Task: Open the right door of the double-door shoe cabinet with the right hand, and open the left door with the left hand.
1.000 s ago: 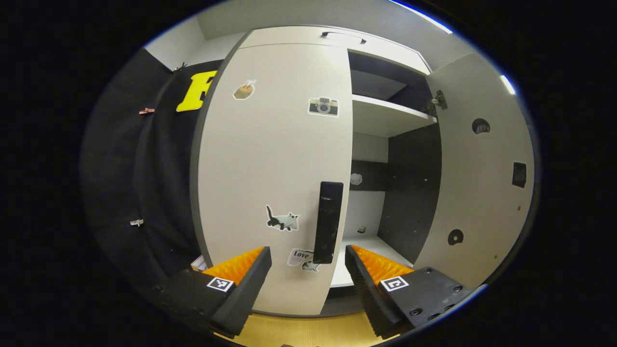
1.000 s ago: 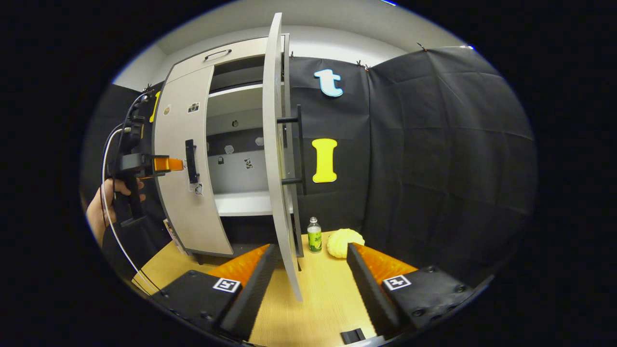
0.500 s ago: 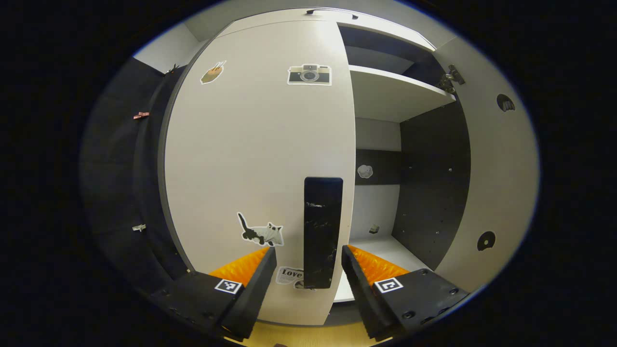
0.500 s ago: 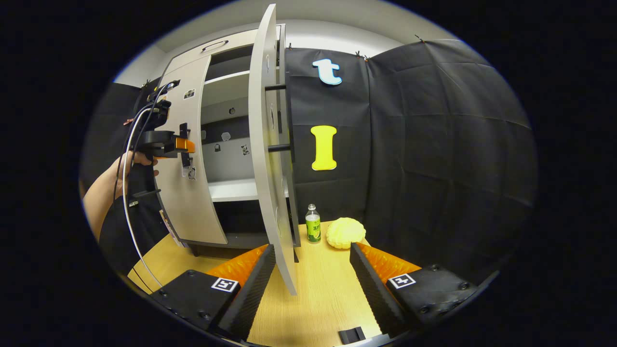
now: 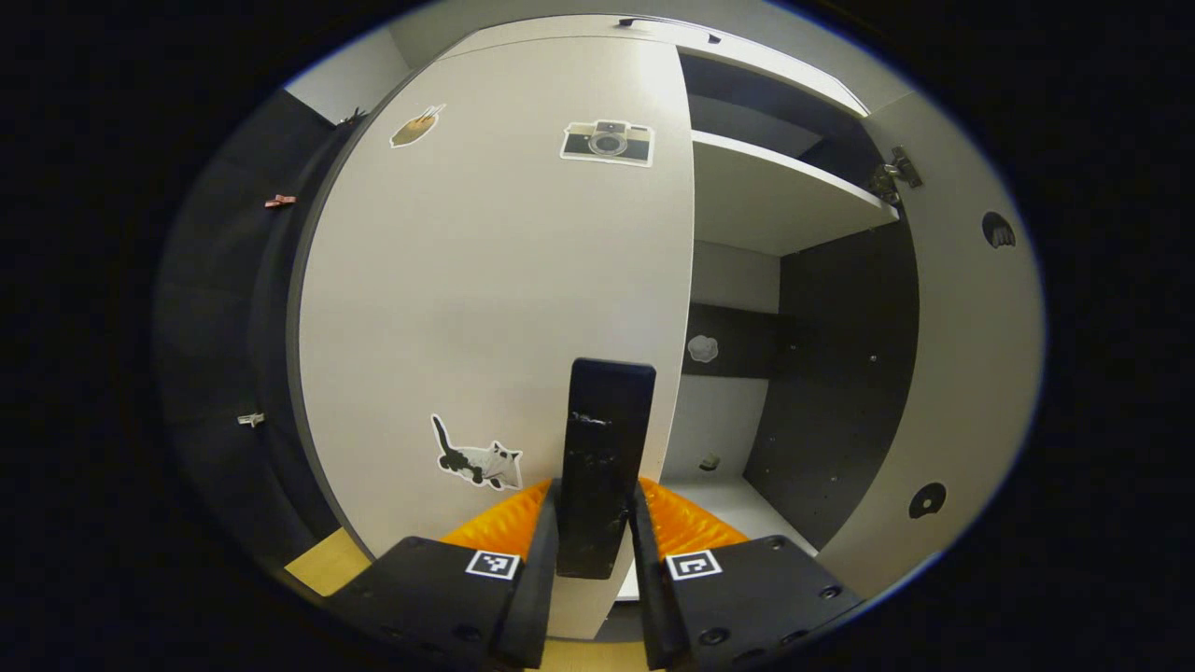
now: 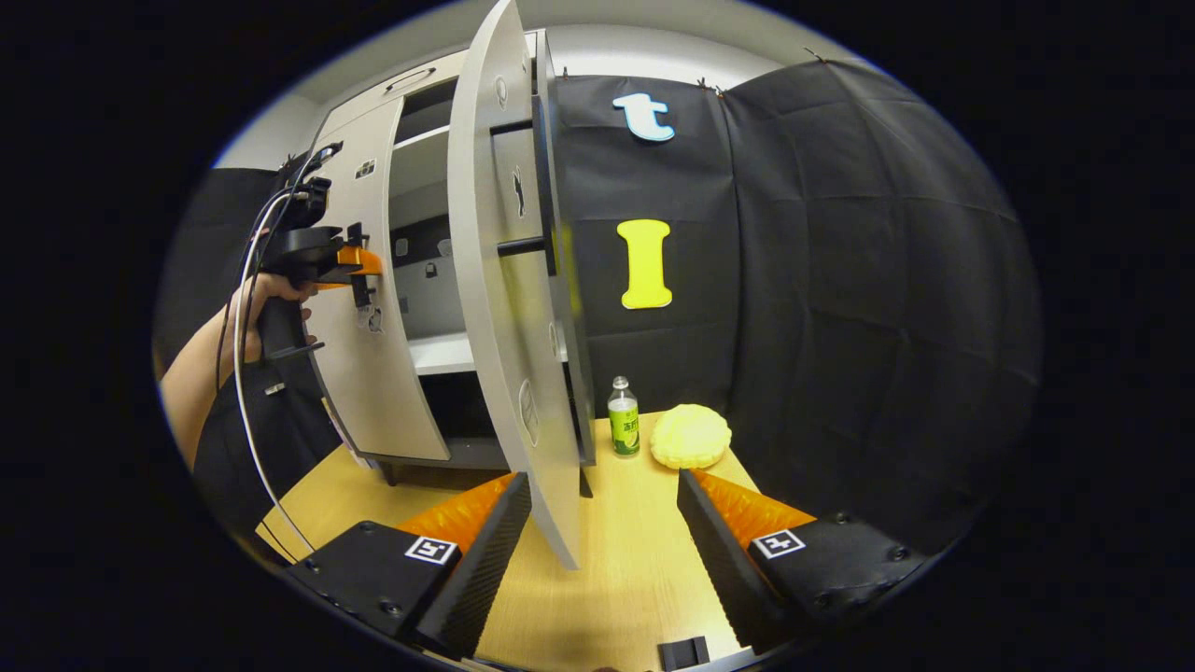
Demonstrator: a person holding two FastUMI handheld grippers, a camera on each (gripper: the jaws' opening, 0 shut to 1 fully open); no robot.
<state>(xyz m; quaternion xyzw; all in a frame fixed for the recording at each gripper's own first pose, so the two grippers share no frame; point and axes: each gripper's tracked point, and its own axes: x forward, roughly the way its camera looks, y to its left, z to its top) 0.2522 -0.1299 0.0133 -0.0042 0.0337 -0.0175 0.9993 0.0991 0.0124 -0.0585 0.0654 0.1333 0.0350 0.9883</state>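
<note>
With the left claw (image 5: 595, 546) clenched on the left door's black handle (image 5: 602, 439) and the right claw (image 6: 602, 523) released beside the open right door (image 6: 499, 308), a crooked pull could slip the pads off.

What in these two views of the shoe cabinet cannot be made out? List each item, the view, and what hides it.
- Left gripper view: the lower end of the left door's handle is hidden between the left gripper's fingers.
- Left gripper view: the left half of the cabinet interior is hidden by the left door.
- Right gripper view: the bottle's label is too small to read.
- Right gripper view: the right door's outer face shows only edge-on.
</note>
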